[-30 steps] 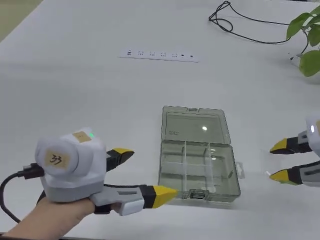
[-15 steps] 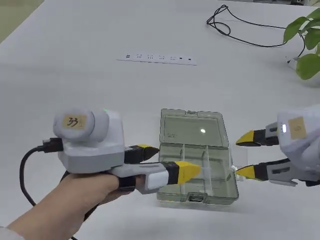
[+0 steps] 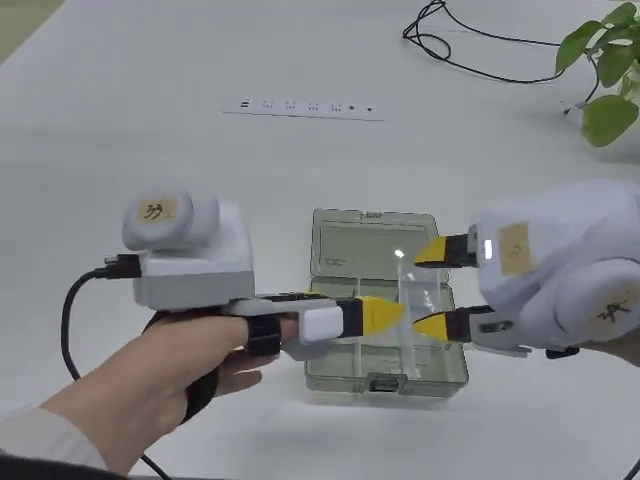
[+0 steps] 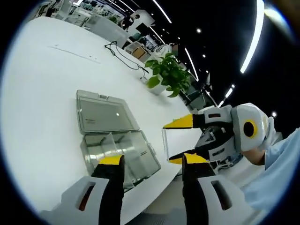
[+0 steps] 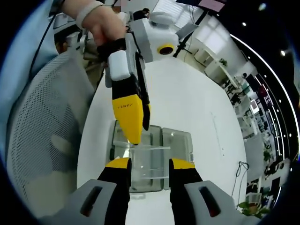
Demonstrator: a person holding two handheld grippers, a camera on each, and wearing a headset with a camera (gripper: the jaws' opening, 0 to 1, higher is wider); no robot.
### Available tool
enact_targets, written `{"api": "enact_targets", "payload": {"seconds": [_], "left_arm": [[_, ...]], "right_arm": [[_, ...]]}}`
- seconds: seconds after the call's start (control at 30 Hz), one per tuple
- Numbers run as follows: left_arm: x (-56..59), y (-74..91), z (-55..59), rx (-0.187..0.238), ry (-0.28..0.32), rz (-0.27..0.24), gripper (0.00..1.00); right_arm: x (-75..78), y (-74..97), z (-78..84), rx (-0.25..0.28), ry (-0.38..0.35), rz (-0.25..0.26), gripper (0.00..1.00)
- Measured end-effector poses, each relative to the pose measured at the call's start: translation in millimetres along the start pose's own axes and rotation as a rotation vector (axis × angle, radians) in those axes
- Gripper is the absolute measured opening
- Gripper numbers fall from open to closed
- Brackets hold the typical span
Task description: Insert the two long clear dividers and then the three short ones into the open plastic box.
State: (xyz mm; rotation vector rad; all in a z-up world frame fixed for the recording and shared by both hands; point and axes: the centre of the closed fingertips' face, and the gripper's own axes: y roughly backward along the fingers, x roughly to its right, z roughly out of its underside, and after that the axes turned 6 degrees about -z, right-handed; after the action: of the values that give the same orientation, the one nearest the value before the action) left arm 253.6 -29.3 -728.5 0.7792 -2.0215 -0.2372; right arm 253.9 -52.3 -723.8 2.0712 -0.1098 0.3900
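The open clear plastic box (image 3: 352, 368) lies on the white table with its lid (image 3: 365, 245) folded back and dividers standing inside. My right gripper (image 3: 432, 290) hovers over the box's right half, shut on a short clear divider (image 3: 408, 322) held between its yellow tips. In the right gripper view the divider (image 5: 150, 161) spans the gap between the jaws of the right gripper (image 5: 151, 163), above the box (image 5: 176, 138). My left gripper (image 3: 376, 311) is open with nothing in it, its tips close to the divider over the box middle. In the left gripper view the left gripper (image 4: 153, 159) faces the right gripper (image 4: 180, 140) and the box (image 4: 112, 143).
A white power strip (image 3: 300, 107) lies farther back on the table. A black cable (image 3: 470, 50) loops at the back right beside a green plant (image 3: 605, 70). A mesh chair (image 5: 42, 140) stands by the table's near edge.
The right gripper has taken the short divider from the table beside the box and carried it left over the box. The left gripper has moved right and up toward it.
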Motion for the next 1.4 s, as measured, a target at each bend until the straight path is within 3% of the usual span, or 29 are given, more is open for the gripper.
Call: {"api": "enact_targets", "payload": {"seconds": [0.1, 0.27, 0.4, 0.47, 0.6, 1.13, 1.3, 1.33, 1.4], "left_arm": [[1.1, -2.5, 0.3, -0.011, 0.003, 0.001, 0.43], [5.2, -6.1, -1.1, -0.006, 0.059, 0.016, 0.35], [9.6, -7.1, -1.5, 0.006, 0.076, 0.039, 0.23], [11.3, -7.3, 0.4, -0.005, 0.112, 0.046, 0.19], [14.9, -6.1, 0.1, -0.003, 0.117, 0.075, 0.04], [18.6, -6.9, 7.6, -0.028, 0.131, 0.1, 0.0], [19.0, -4.8, 11.7, -0.043, 0.136, 0.108, 0.0], [18.4, -4.3, 12.3, -0.042, 0.127, 0.109, 0.0], [19.6, -3.4, 11.6, -0.04, 0.134, 0.12, 0.0]], "right_arm": [[-1.3, -4.1, -1.9, -0.02, 0.029, -0.004, 0.32], [-0.8, -8.0, -7.7, -0.027, 0.038, -0.015, 0.32], [-2.2, -9.2, -14.5, -0.014, 0.019, -0.021, 0.32], [-2.9, -10.0, -15.6, -0.012, 0.015, -0.023, 0.32], [-5.1, -9.8, -18.1, -0.004, 0.009, -0.03, 0.32], [-11.0, -5.4, -19.9, -0.006, 0.018, -0.031, 0.32], [-16.7, -5.7, -21.6, 0.014, 0.052, -0.06, 0.33], [-17.1, -6.2, -20.9, 0.014, 0.054, -0.063, 0.35], [-17.3, -7.1, -23.8, 0.046, 0.013, -0.069, 0.51]]}}
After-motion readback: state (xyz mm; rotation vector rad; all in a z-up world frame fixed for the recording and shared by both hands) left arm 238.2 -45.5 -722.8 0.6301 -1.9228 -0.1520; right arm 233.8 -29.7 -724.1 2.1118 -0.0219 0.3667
